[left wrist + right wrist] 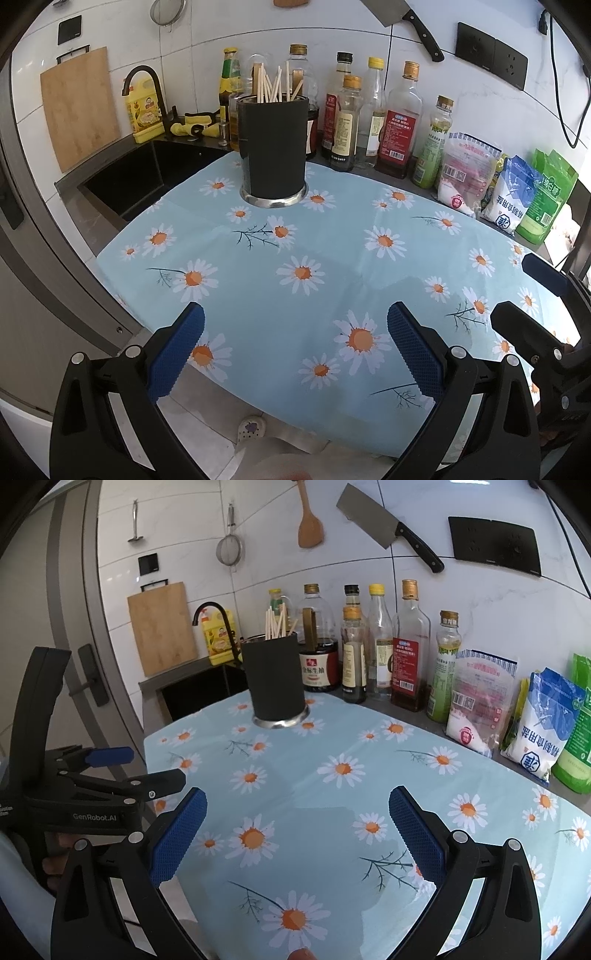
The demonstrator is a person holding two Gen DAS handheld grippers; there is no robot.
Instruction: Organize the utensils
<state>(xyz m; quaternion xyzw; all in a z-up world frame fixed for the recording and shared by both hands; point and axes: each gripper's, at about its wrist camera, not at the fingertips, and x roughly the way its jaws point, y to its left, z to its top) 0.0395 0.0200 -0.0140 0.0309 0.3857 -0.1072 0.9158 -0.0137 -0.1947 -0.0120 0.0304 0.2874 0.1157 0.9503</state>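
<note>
While both the left gripper (295, 347) and right gripper (297, 834) hover spread wide and empty over the daisy cloth (332, 236), the chopsticks (271, 86) already stand in the black holder (273, 147) far ahead, so check for strays before closing.

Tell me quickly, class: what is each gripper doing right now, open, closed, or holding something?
Left gripper: open, holding nothing, above the daisy tablecloth.
Right gripper: open, holding nothing, above the same cloth.
</note>
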